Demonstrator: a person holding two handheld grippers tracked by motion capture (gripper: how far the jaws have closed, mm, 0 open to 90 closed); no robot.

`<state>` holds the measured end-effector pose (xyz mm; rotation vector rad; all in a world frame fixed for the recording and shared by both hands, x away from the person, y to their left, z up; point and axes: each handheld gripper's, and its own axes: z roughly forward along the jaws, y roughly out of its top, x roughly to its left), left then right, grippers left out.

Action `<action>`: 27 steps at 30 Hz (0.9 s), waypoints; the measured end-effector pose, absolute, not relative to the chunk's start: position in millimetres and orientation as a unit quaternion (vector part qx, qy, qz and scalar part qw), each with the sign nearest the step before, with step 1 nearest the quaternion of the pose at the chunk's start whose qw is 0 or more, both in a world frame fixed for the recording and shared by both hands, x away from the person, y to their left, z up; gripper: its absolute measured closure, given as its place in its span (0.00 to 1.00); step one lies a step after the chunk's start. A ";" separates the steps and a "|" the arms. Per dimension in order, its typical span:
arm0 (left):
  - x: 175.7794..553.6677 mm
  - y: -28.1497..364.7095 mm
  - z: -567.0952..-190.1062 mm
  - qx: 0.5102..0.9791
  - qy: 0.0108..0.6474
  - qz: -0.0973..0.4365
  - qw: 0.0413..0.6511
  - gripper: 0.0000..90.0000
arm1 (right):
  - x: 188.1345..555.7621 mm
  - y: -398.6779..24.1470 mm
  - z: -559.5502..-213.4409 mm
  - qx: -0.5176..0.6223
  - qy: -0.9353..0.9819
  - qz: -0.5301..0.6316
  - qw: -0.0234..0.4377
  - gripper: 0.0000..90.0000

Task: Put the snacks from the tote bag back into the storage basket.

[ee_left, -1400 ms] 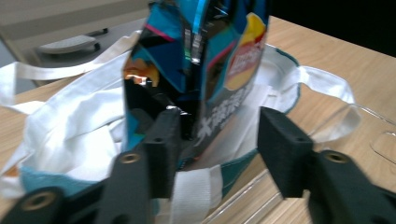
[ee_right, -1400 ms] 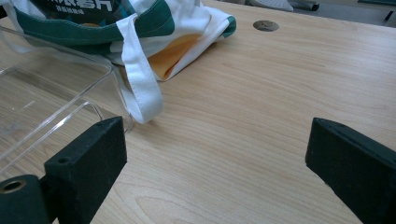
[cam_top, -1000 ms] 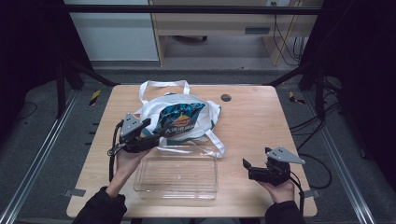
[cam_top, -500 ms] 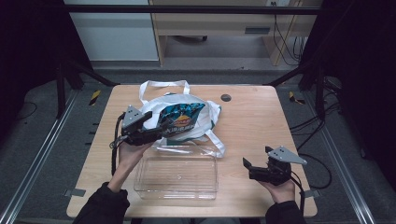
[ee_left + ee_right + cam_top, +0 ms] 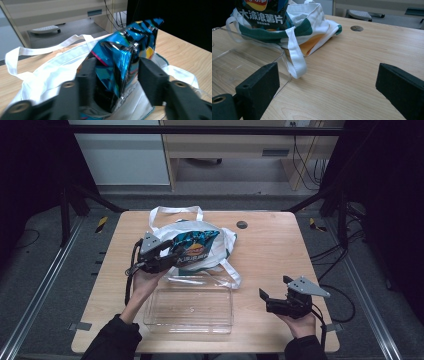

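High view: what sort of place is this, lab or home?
Likely a lab recording station: a bare wooden table inside a dark metal frame, cables trailing on grey carpet.

Lab: railed test table (image 5: 280, 255), trailing cables (image 5: 327, 255)

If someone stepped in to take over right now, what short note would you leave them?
Left tool: jaws have just been closing around the shiny blue crisp bag, which stands in the white cloth tote bag; whether they pinch it yet is unclear.
Right tool: open, empty, low over the wooden table.
Clear plastic tray: empty, in front of the tote.
Done: crisp bag reached. Left: likely lift it out into the tray.
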<state>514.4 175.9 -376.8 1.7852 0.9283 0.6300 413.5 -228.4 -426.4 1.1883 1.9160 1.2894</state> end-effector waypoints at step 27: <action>484.7 194.4 -343.0 0.669 0.349 0.260 0.603 0.99 | 413.5 -229.0 -427.4 0.442 0.710 0.477 0.270 0.06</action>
